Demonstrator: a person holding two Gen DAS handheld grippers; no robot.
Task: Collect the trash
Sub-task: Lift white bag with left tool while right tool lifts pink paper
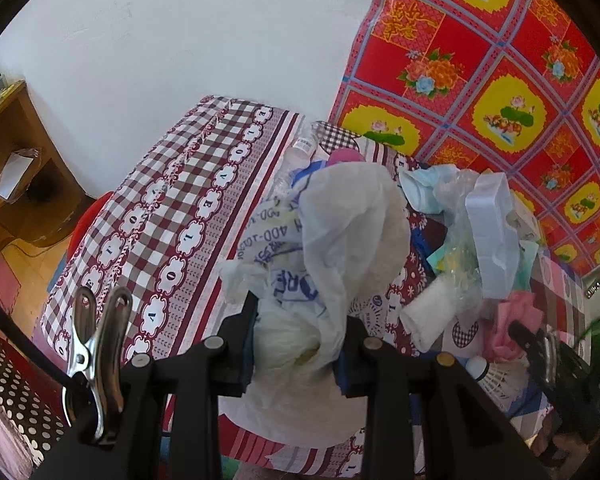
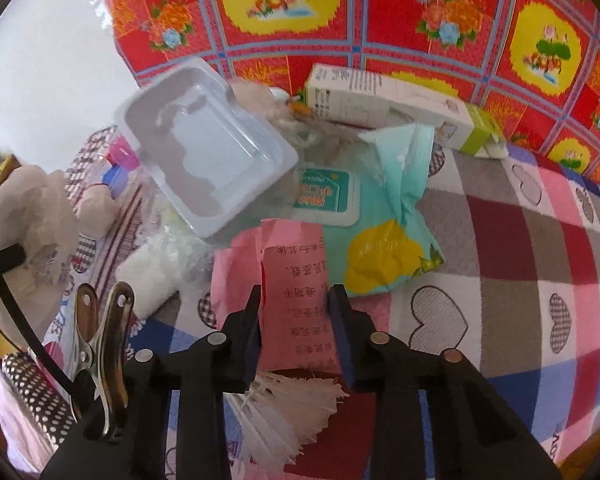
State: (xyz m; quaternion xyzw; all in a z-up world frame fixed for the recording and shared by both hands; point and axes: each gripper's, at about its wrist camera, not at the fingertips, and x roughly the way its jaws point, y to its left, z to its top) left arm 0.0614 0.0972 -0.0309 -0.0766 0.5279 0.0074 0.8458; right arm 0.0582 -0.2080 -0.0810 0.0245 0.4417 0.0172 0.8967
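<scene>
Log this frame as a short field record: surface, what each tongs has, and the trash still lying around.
surface: bed with checked cover
left tongs: shut on white plastic bag
right tongs: around pink paper slip, grip uncertain
loose trash: clear plastic tray, teal wipes pack, white carton
under right tongs: white shuttlecock

Both wrist views close, angled down; share pink paper
</scene>
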